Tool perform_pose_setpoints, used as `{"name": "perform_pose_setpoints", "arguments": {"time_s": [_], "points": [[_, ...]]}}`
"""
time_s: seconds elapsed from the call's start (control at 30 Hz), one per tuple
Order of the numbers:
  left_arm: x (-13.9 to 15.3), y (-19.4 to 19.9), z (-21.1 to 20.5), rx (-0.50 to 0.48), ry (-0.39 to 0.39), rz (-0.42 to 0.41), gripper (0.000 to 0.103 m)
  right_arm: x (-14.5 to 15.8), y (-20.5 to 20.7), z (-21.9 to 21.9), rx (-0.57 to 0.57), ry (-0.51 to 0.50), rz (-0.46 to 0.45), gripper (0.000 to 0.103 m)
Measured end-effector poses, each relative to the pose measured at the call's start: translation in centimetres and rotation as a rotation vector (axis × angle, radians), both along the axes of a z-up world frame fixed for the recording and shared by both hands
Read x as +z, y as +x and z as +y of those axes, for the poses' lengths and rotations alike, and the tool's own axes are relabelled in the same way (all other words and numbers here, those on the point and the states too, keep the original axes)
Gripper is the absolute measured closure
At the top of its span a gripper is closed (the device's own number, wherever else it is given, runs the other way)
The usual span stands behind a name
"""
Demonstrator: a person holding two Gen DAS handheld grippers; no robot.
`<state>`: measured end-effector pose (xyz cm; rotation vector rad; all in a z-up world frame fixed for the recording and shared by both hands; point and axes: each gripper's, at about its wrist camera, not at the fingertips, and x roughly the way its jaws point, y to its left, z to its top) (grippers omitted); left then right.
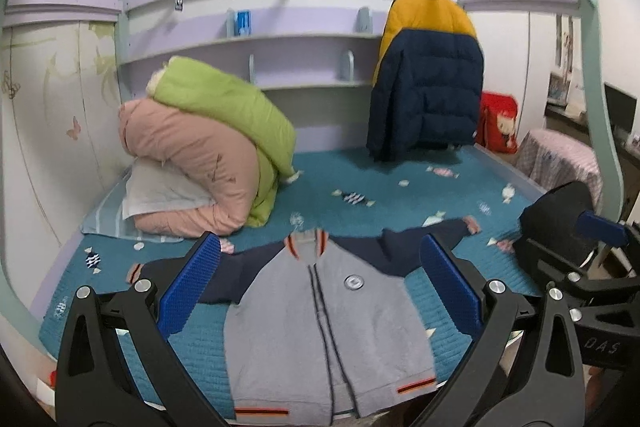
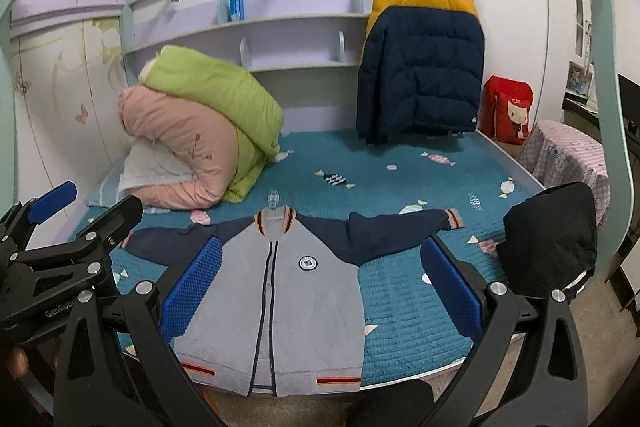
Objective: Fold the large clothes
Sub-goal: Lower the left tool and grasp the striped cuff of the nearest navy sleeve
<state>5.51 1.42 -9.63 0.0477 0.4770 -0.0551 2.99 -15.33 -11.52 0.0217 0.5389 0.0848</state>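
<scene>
A grey zip jacket point(image 1: 312, 323) with navy sleeves lies flat, front up, on the teal bed cover point(image 1: 400, 203), sleeves spread out, hem at the near edge. It also shows in the right wrist view point(image 2: 280, 307). My left gripper point(image 1: 320, 287) is open and empty, held above the jacket's lower half. My right gripper point(image 2: 320, 287) is open and empty, above the jacket's right side. Each gripper shows in the other's view: the right one at the right edge point(image 1: 592, 267), the left one at the left edge point(image 2: 52, 251).
A rolled pink and green duvet point(image 1: 208, 155) lies at the back left of the bed. A yellow and navy puffer jacket point(image 1: 428, 75) hangs at the back right. A dark garment point(image 2: 548, 239) sits at the bed's right edge, beside a red bag point(image 2: 508, 111).
</scene>
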Motion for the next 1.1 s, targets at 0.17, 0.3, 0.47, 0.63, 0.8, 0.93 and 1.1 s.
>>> {"name": "perform_pose_setpoints", "arguments": {"time_s": [0.17,0.3,0.47,0.63,0.8,0.93,1.1], "points": [[-4.6,3.7,1.2,0.029,0.007,0.094,0.003,-3.4,3.7,0.9,0.029,0.023,0.086,0.007],[-8.6,6.9,3.5,0.053,-0.010,0.176,0.003,-6.4,7.1,2.4,0.062,0.066,0.173,0.007],[-14.6,10.4,7.5,0.115,-0.047,0.268,0.003,-10.5,10.9,5.8,0.137,0.085,0.274,0.007],[-22.1,13.3,12.8,0.113,-0.131,0.427,0.003,-16.1,15.3,10.4,0.209,0.108,0.395,0.007],[-27.8,15.2,21.1,0.216,-0.325,0.517,0.003,-21.8,19.5,15.1,0.254,0.106,0.502,0.007],[-30.6,17.7,27.5,0.361,-0.271,0.523,0.003,-24.7,22.4,17.6,0.259,0.087,0.529,0.007],[-34.7,22.6,39.6,0.525,-0.403,0.494,0.003,-27.6,26.0,18.7,0.245,0.090,0.532,0.007]]}}
